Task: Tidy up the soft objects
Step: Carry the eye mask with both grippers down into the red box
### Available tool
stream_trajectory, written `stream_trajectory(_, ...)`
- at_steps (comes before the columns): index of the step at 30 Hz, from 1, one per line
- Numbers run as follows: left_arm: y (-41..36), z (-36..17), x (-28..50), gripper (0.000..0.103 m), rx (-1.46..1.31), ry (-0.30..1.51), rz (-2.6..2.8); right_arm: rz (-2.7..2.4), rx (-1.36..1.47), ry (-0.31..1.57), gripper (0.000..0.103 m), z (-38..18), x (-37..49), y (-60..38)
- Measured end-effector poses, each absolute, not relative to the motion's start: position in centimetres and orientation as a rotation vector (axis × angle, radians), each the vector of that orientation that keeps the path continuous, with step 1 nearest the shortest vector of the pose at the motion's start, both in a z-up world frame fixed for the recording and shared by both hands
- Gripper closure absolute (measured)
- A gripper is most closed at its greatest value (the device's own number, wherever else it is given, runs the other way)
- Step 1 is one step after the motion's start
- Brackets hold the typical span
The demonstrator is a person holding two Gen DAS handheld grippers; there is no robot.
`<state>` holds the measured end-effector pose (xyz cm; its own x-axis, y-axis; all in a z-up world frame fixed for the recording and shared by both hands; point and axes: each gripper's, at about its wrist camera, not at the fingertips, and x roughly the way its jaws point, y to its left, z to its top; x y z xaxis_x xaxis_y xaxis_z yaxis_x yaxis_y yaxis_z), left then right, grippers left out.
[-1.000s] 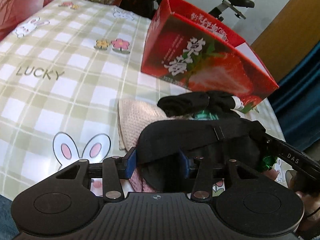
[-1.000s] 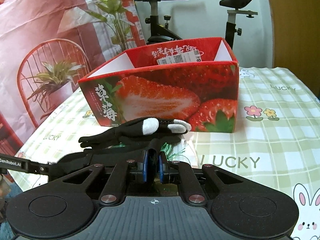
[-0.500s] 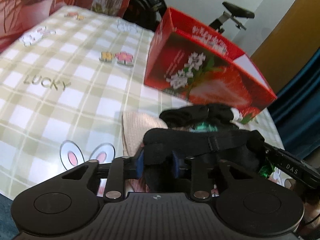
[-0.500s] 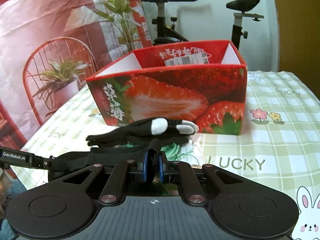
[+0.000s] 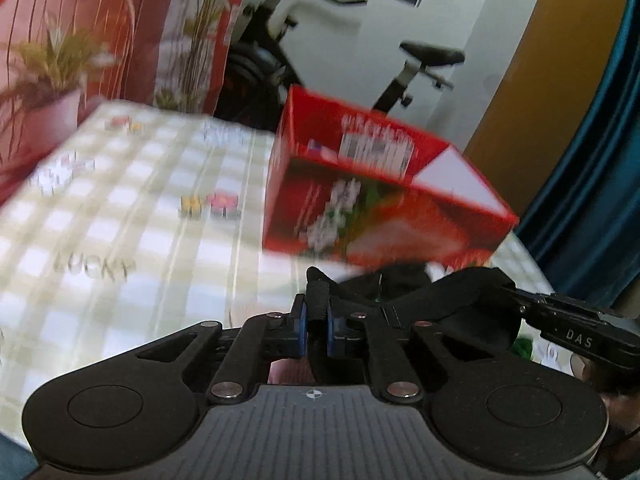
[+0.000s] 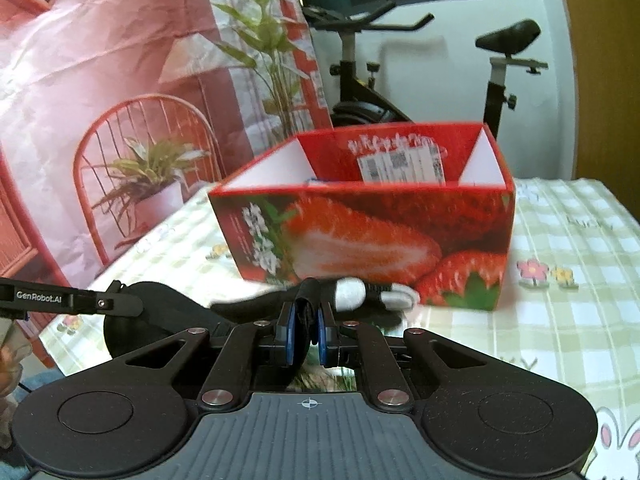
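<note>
Where the two tools meet, a black eye mask (image 5: 472,300) of soft, matte fabric hangs stretched between them, its long axis running across from one tool to the other. The left gripper (image 5: 316,326) has its jaws drawn narrow on one bunched end of the mask, near the ribbed strap, and the right gripper (image 6: 304,330) pinches the other end the same way between blue pads. The mask's rounded cup (image 6: 136,320) shows beside the left tool's arm in the right wrist view. Just beyond it lies a black sock (image 6: 348,294) with white patches at heel and toe, lengthwise along the foot of the box and close against it.

Behind stands a red cardboard box (image 6: 360,236), open-topped, printed with strawberries and white blossoms. A white printed label (image 6: 400,162) sticks to its far inner wall; its floor is hidden, so whether it holds anything cannot be told. It rests on the desk (image 6: 568,304), spread with a green and white checked cloth carrying flowers, rabbits and the word LUCKY. An exercise bike (image 6: 500,64) stands behind. The left view is blurred.
</note>
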<state>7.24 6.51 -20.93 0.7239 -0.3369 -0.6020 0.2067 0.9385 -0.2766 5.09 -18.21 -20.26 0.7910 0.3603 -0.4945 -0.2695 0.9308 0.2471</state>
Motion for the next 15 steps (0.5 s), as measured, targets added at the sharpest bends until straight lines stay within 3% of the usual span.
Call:
stream_trajectory(8,5.4,-13.6,11.0,0.093,-0.156,0.496,-0.338,0.351,0.113,0.406,0.093,-13.3,8.5,-19.3)
stream_trajectory(15,1.1,-11.8,18.1,0.093,-0.027,0.424,-0.320,0.276,0.088,0.375,0.093,-10.4,15.1,-21.6)
